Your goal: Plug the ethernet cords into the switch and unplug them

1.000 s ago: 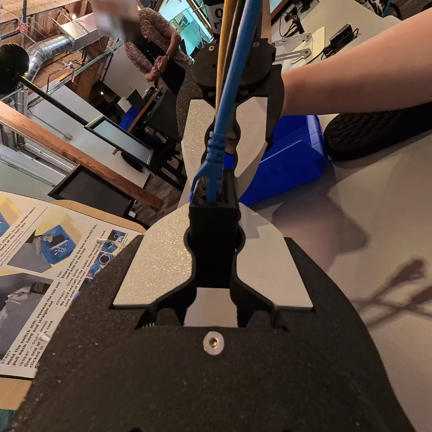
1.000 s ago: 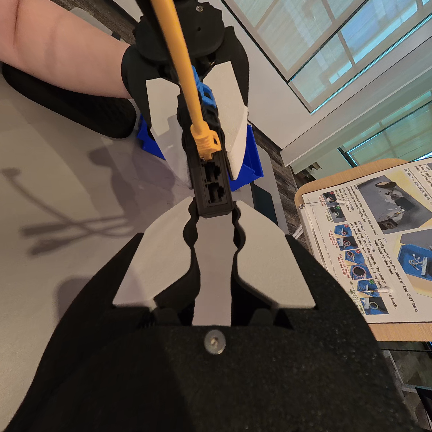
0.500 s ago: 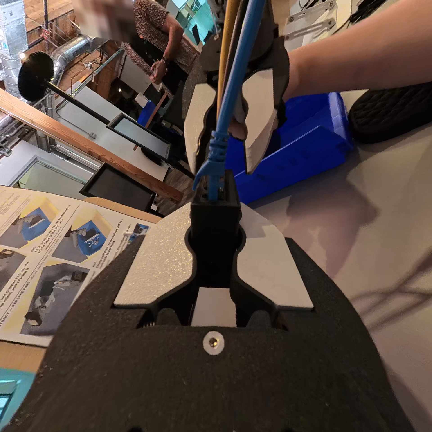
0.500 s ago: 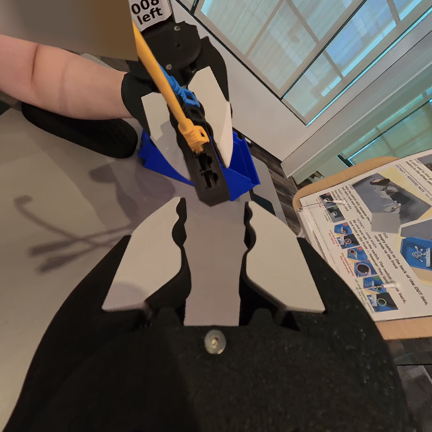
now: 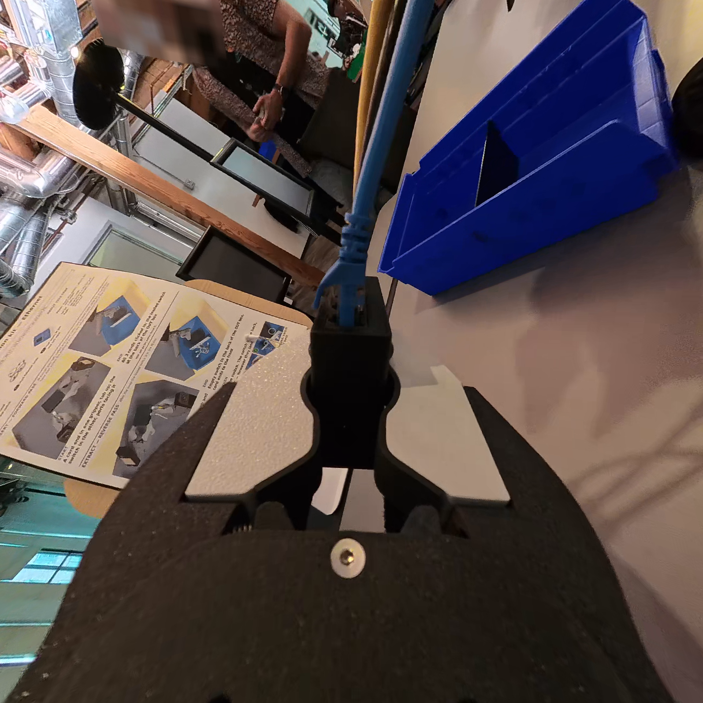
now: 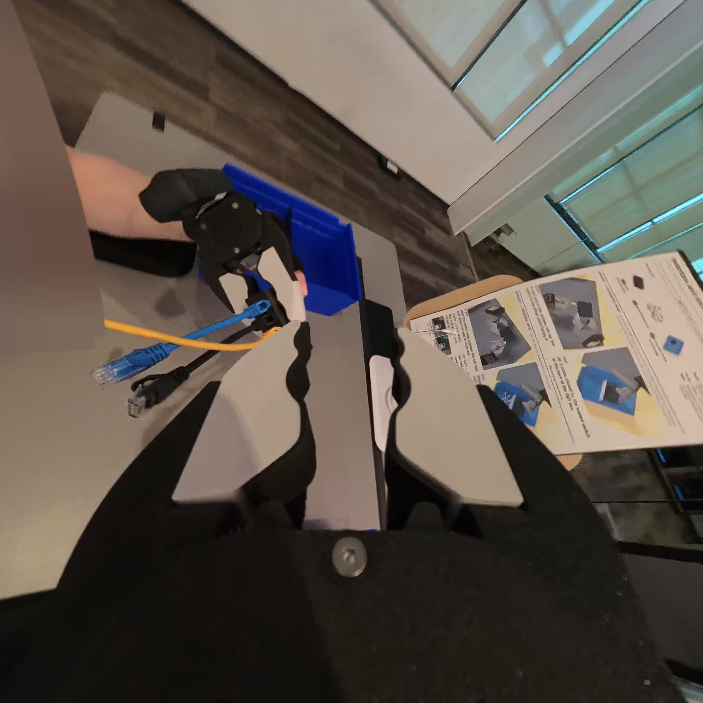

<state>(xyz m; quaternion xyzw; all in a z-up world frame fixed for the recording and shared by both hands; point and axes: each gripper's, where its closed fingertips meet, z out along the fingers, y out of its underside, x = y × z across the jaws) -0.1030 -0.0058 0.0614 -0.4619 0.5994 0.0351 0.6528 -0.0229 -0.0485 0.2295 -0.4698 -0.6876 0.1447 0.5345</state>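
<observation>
Ideally the left gripper [image 5: 350,380] keeps the black switch [image 5: 352,384] clamped steady while the empty, parted right gripper [image 6: 352,365] squeezes a plug tab, pulling straight.

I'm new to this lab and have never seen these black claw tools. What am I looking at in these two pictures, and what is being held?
Each black claw is a hand-held two-finger gripper with a camera looking along its fingers, so each picture is one gripper's own view. In the left wrist view, the left gripper is shut on a small black network switch with a blue ethernet cord plugged in. The right wrist view shows the right gripper open and empty, with the left one farther off. On the grey table lie the loose ends of the blue cord and a black cord, a yellow cord and a blue plastic bin. A printed instruction sheet lies beside it.
</observation>
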